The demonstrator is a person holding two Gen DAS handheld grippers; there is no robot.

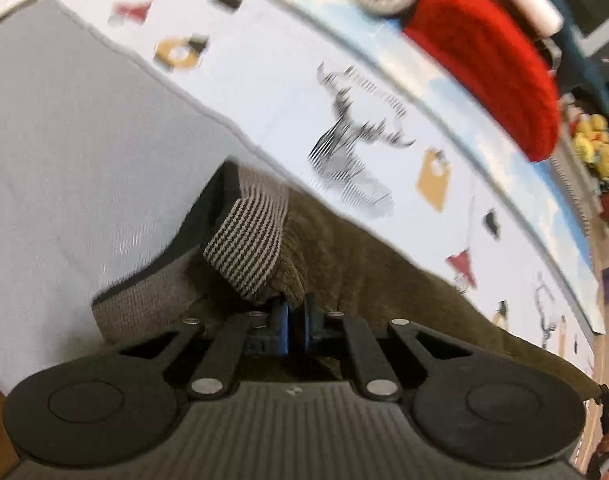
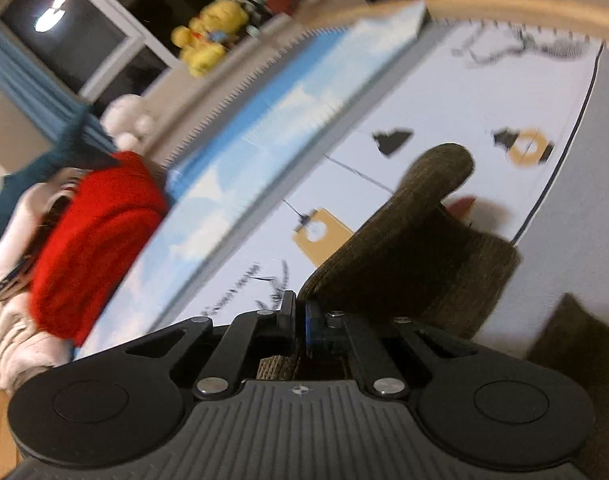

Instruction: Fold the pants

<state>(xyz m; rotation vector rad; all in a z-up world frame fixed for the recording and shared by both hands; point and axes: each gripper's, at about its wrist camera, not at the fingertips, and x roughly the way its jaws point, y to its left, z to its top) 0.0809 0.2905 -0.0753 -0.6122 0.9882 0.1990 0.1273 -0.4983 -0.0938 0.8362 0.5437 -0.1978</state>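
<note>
The olive-brown corduroy pants [image 1: 344,264] have a striped ribbed waistband [image 1: 248,240] and hang lifted over the patterned white sheet [image 1: 264,92]. My left gripper [image 1: 294,312] is shut on the pants fabric just beside the waistband. In the right wrist view my right gripper [image 2: 300,316] is shut on another edge of the pants [image 2: 420,248], which drape to its right above the sheet [image 2: 444,92]. Both views are motion-blurred.
A red knitted garment [image 1: 492,64] lies at the sheet's far edge on a pile of pale clothes [image 2: 8,320]; it also shows in the right wrist view [image 2: 100,236]. A grey cloth [image 1: 64,140] covers the left. Yellow plush toys [image 2: 208,36] stand by a window.
</note>
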